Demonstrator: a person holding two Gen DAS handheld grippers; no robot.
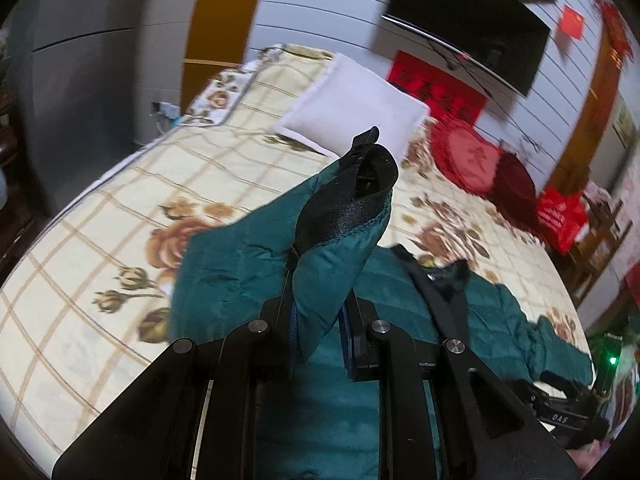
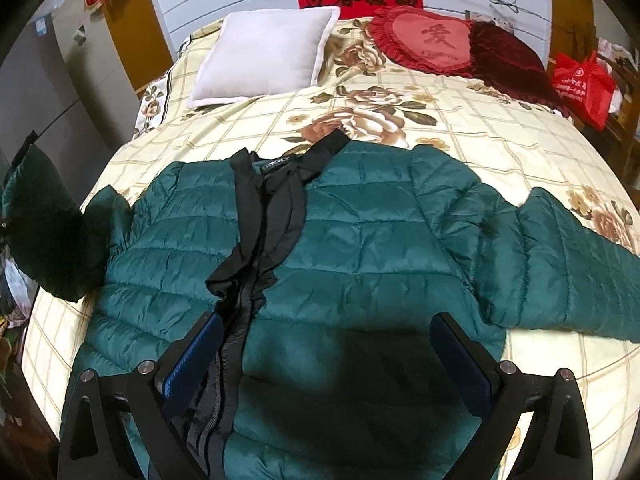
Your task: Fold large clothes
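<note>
In the left wrist view, the left gripper [image 1: 320, 320] is clamped on one black-cuffed sleeve [image 1: 340, 240] of the teal quilted puffer jacket [image 1: 224, 280], holding it above the floral checked bedspread [image 1: 100, 208]. White letters "DAS" show on a black object [image 1: 560, 412] at lower right, half cut off. One red banner [image 1: 436, 92] is blurred.

In the right wrist view, the right gripper [image 2: 326, 364] hangs with jaws apart over the jacket, spread flat on the bed. Its collar label [image 2: 276, 164] is unreadable. Three cushions lie beyond: one white cushion [image 2: 260, 56], one red heart cushion [image 2: 424, 40] with a single character, and one maroon cushion [image 2: 508, 60].

left claw [image 1: 320, 304]: black arms, silver screws | right claw [image 2: 326, 356]: blue pads
</note>
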